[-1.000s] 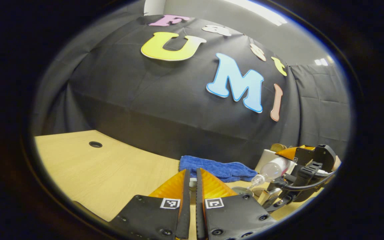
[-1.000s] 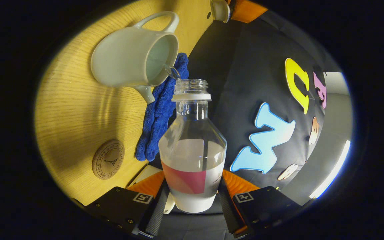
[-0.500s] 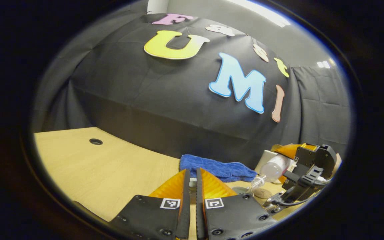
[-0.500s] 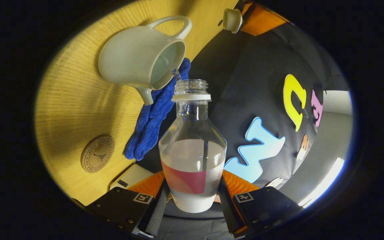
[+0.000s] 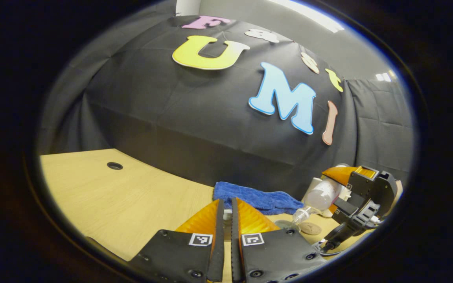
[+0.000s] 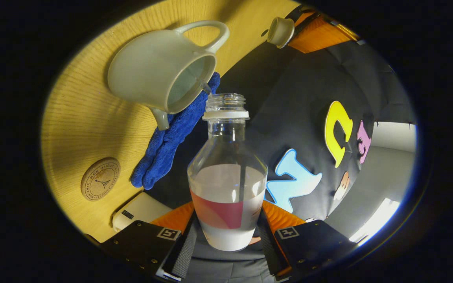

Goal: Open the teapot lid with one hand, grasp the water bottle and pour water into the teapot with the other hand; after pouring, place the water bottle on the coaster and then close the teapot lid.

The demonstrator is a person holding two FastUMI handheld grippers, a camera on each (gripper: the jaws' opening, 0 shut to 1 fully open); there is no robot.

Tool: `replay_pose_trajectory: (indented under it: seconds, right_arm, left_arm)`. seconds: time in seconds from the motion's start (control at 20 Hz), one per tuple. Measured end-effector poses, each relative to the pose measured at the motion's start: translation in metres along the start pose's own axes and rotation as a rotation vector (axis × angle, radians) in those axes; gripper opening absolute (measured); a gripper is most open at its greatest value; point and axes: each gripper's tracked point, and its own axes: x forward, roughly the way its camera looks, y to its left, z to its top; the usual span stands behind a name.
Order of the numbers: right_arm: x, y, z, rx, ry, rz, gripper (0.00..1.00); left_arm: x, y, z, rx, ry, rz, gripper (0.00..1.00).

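Observation:
In the right gripper view, my right gripper point(image 6: 226, 214) is shut on the clear water bottle point(image 6: 226, 184), which lies tipped with its open mouth at the rim of the white teapot point(image 6: 151, 74). A thin trickle of water runs into the open pot. Up beyond it, the teapot lid point(image 6: 280, 31) hangs in the air, held by the left gripper. In the left gripper view, my left gripper point(image 5: 227, 202) is shut, with a bit of the white lid point(image 5: 227, 215) between its fingers. The bottle point(image 5: 321, 198) and the right gripper point(image 5: 362, 196) show at the right. The round cork coaster point(image 6: 100, 184) lies bare on the table.
A blue towel point(image 6: 171, 133) lies by the black cloth wall behind the teapot. A white box point(image 6: 138, 208) sits near the coaster. The wooden table point(image 5: 132, 200) has a round cable hole point(image 5: 114, 165) at the far left.
The right gripper has turned and risen a little with the bottle while water keeps trickling into the teapot. The coaster has come into the left gripper view. The left gripper holds the lid steady.

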Motion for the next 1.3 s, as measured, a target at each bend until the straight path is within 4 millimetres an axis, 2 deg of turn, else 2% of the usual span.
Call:
replay_pose_trajectory:
  seconds: [0.25,0.75,1.05,1.3]
  right_arm:
    - [-0.001,-0.010,0.002,-0.052,-0.016,-0.043,0.74]
    - [0.000,-0.008,0.006,-0.113,-0.033,-0.057,0.74]
    - [0.003,0.014,0.002,0.013,-0.008,0.031,0.74]
    - [0.000,0.045,-0.001,0.278,0.033,0.182,0.74]
  left_arm:
    - [0.000,-0.001,0.000,-0.003,-0.002,-0.001,0.14]
    - [-0.001,-0.001,-0.001,0.002,0.002,-0.001,0.13]
    - [-0.002,0.005,0.004,-0.006,-0.018,0.021,0.14]
    - [-0.003,0.011,0.007,-0.003,-0.029,0.046,0.14]
